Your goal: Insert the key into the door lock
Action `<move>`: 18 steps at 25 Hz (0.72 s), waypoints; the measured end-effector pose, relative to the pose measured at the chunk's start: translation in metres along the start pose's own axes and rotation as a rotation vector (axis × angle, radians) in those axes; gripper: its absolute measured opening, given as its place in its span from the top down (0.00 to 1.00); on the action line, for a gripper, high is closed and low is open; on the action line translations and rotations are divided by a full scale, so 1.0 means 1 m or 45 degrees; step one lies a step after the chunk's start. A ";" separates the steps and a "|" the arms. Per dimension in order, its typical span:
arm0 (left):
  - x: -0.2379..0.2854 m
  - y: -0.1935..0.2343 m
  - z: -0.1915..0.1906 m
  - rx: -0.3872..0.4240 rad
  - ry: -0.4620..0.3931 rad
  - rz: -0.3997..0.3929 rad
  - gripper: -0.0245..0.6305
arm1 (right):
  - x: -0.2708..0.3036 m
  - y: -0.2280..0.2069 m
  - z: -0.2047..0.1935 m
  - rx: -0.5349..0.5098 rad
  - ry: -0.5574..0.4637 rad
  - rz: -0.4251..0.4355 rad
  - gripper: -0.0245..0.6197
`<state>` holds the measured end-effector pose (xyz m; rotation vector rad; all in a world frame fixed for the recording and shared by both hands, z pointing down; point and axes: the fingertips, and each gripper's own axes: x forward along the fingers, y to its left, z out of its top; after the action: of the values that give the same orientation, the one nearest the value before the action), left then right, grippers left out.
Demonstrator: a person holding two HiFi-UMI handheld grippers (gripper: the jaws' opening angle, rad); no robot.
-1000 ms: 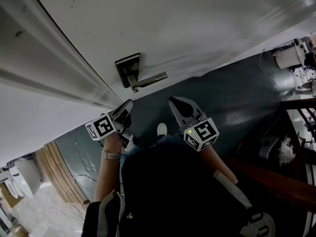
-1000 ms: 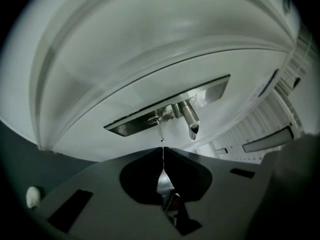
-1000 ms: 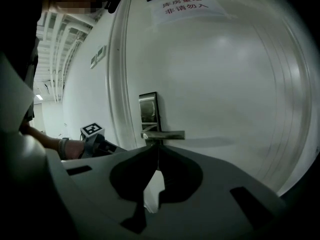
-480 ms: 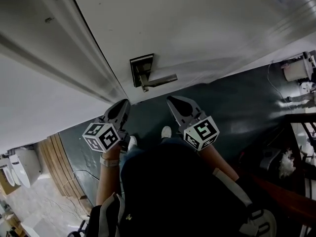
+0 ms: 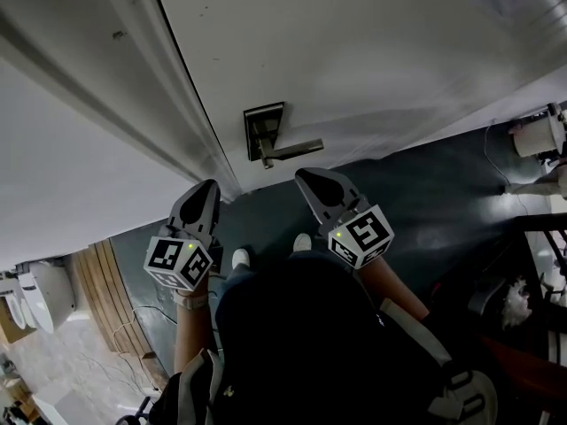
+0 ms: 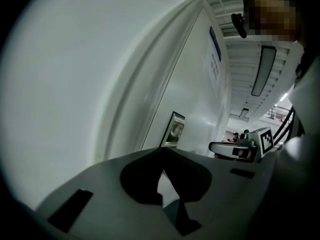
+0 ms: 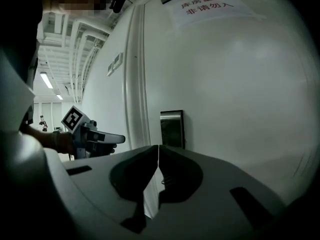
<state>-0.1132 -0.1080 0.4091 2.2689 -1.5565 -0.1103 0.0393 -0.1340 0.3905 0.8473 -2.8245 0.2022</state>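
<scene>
A dark metal lock plate [image 5: 264,122] with a lever handle [image 5: 293,151] is fixed to the white door [image 5: 372,51]. My left gripper [image 5: 206,188] is shut and points at the door frame, left of and below the plate. Just under the lever, my right gripper [image 5: 306,177] is also shut. In the left gripper view the jaws [image 6: 162,149] meet below the plate [image 6: 173,130]. The right gripper's jaws [image 7: 158,146] close in front of the plate [image 7: 172,128]. No key shows in any view.
The door frame moulding [image 5: 168,78] runs left of the lock. A dark floor [image 5: 416,184] lies below, with the person's white shoes [image 5: 240,258]. A paper sign [image 7: 206,6] hangs high on the door. Furniture and equipment [image 5: 540,140] stand at the right.
The left gripper has dropped lower and swung its tip up toward the frame. The view has shifted so the lock plate sits nearer the right gripper, which has barely moved.
</scene>
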 end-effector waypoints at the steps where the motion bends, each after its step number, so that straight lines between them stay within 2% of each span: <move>1: -0.002 0.000 0.003 0.017 -0.011 0.009 0.95 | 0.000 0.001 0.003 -0.011 -0.007 0.002 0.94; 12: -0.021 -0.010 0.031 0.227 -0.081 0.037 0.95 | 0.000 0.019 0.030 -0.164 -0.045 0.031 0.94; 18: -0.022 -0.019 0.035 0.291 -0.091 0.025 0.95 | -0.001 0.030 0.036 -0.266 -0.052 0.051 0.94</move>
<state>-0.1143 -0.0909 0.3666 2.4461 -1.7050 -0.0088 0.0187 -0.1148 0.3527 0.7574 -2.8377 -0.1053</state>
